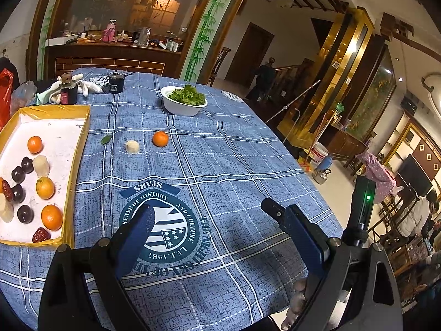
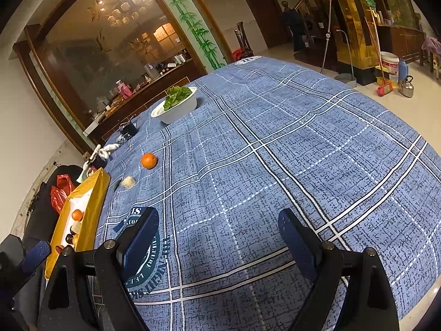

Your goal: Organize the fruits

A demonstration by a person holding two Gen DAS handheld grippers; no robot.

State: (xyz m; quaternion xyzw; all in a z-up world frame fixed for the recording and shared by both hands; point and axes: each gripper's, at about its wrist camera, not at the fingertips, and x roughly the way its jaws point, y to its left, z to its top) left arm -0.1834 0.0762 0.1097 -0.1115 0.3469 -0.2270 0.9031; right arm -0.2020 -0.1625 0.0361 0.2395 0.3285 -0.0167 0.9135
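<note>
Blue padded fingers on both tools stand spread wide with nothing between them: the left gripper (image 1: pixel 209 215) and right gripper (image 2: pixel 219 220) hover over the plaid tablecloth (image 1: pixel 234 165). Left of them, a yellow tray (image 1: pixel 80 149) holds oranges, dark plums and dates. Farther out, a loose orange (image 1: pixel 160 138) and a pale peeled fruit (image 1: pixel 132 147) lie near each other on the cloth, then a white bowl of greens (image 1: pixel 179 107).
</note>
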